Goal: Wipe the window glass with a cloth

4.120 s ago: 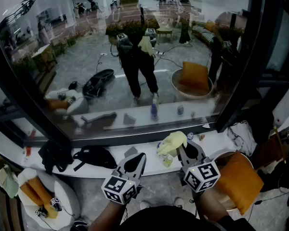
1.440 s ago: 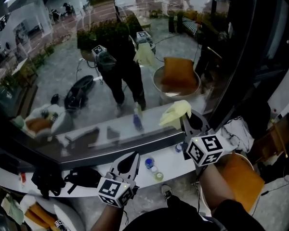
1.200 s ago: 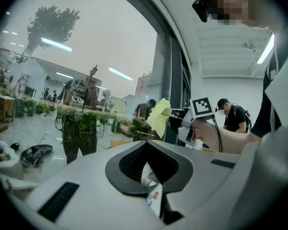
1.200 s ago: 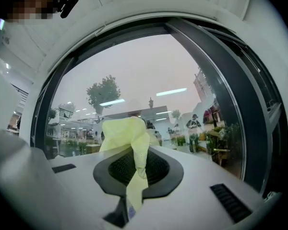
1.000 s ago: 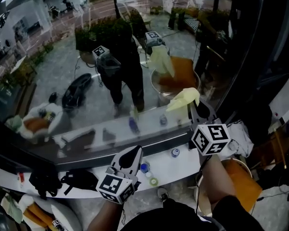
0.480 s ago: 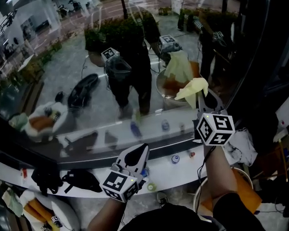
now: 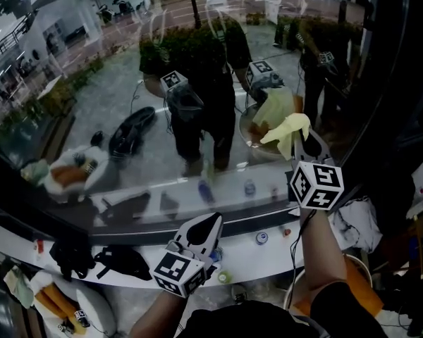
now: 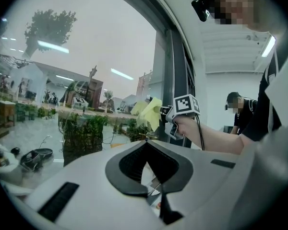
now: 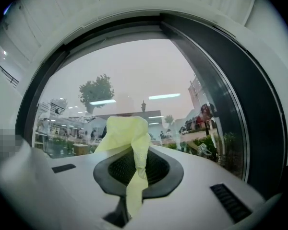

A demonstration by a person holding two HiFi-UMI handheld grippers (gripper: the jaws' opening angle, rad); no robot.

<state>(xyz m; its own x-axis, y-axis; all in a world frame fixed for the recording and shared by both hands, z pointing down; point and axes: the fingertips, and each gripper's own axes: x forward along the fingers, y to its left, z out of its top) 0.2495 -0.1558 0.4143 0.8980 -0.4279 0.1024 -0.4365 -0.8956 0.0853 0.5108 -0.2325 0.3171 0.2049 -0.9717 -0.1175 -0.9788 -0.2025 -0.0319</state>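
The right gripper point(image 7: 301, 136) is raised at the right side of the window glass point(image 7: 127, 83), its jaws clamped on a pale yellow cloth point(image 7: 287, 127). The right gripper view shows the cloth point(image 9: 122, 133) pinched between the pads, with one tail hanging down the slot and a bunched end standing above the tips. In the left gripper view the cloth point(image 8: 151, 113) meets its own reflection, so it seems to lie at the pane. Actual contact is hard to confirm.

The left gripper point(image 7: 210, 221) hangs lower, over the white sill point(image 7: 268, 253), well apart from the glass. Its jaws point(image 8: 145, 142) are closed tip to tip with nothing between them.

A dark window frame point(image 7: 391, 83) runs up just right of the cloth. On the sill lie two black bundles point(image 7: 120, 259) and at least three small round items point(image 7: 261, 237) — too small to identify. A white heap of fabric point(image 7: 356, 217) and an orange cushion point(image 7: 356, 284) sit lower right, the cushion partly cut off by the person's arm.

The pane is crowded with reflections — the person, both marker cubes, a doubled cloth — which makes what lies beyond it hard to separate. A second person point(image 8: 237, 114) stands far right in the left gripper view.
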